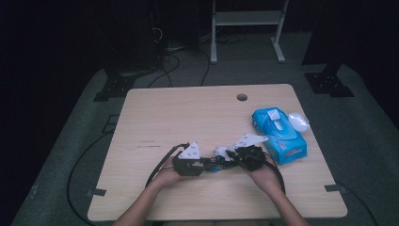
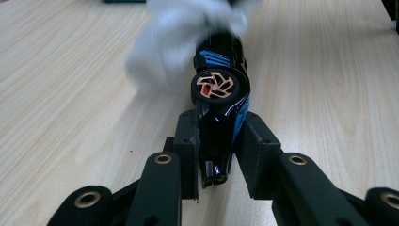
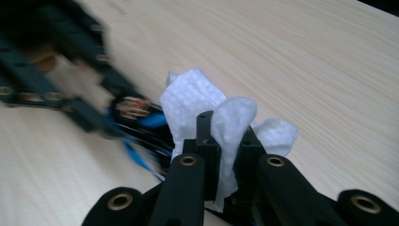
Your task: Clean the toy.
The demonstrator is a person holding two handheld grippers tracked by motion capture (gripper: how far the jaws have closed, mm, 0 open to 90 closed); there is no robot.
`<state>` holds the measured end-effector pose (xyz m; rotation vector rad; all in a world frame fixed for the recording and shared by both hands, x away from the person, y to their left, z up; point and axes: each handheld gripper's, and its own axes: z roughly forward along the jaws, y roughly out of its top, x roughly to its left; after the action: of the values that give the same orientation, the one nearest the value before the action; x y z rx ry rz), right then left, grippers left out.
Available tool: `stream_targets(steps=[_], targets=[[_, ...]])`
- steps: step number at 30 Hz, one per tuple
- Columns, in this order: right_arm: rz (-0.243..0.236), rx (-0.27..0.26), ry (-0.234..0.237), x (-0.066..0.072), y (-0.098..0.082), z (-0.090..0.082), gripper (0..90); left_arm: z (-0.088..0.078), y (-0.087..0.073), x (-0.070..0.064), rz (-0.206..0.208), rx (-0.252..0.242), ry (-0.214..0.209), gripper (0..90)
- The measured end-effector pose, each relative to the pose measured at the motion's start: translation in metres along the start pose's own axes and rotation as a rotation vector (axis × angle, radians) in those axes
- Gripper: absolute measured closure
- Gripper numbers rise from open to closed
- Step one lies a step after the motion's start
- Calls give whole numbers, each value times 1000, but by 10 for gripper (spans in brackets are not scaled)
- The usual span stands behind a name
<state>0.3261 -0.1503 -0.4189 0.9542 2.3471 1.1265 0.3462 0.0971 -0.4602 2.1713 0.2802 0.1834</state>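
A black and blue toy car with an orange-spoked wheel lies on its side between the jaws of my left gripper, which is shut on it. In the right gripper view the toy car shows blurred at the left. My right gripper is shut on a white wet wipe and holds it against the car. In the left gripper view the wet wipe is a blur over the car's far end. From above, the left gripper and right gripper meet near the table's front middle.
A blue pack of wet wipes lies right of the grippers, with a clear plastic lid or wrapper beside it. The wooden table has a cable hole near its far edge. Cables trail off the front-left edge.
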Motion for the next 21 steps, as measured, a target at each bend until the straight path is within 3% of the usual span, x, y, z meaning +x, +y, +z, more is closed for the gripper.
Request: stream_targets(steps=[4,7,10,14,16,18,21], targets=[[102,-13,-14,-23,-12,-17,842,0,1,1,6,5,3,704],[111,-10,7,-25,-17,-18,841,1,1,3,-1,4,2,703],[78,-6,31,-13,-8,-10,842,2,1,2,0,3,6,704],[20,-3,100,12,7,9,841,2,1,2,-4,-1,2,704],[-24,-2,81,23,13,15,841,0,-1,4,-6,-2,2,702],[-8,-2,126,23,16,17,841,-1,-2,4,-5,-1,3,704],[-28,20,65,16,14,11,841,-1,-1,4,5,5,5,704]])
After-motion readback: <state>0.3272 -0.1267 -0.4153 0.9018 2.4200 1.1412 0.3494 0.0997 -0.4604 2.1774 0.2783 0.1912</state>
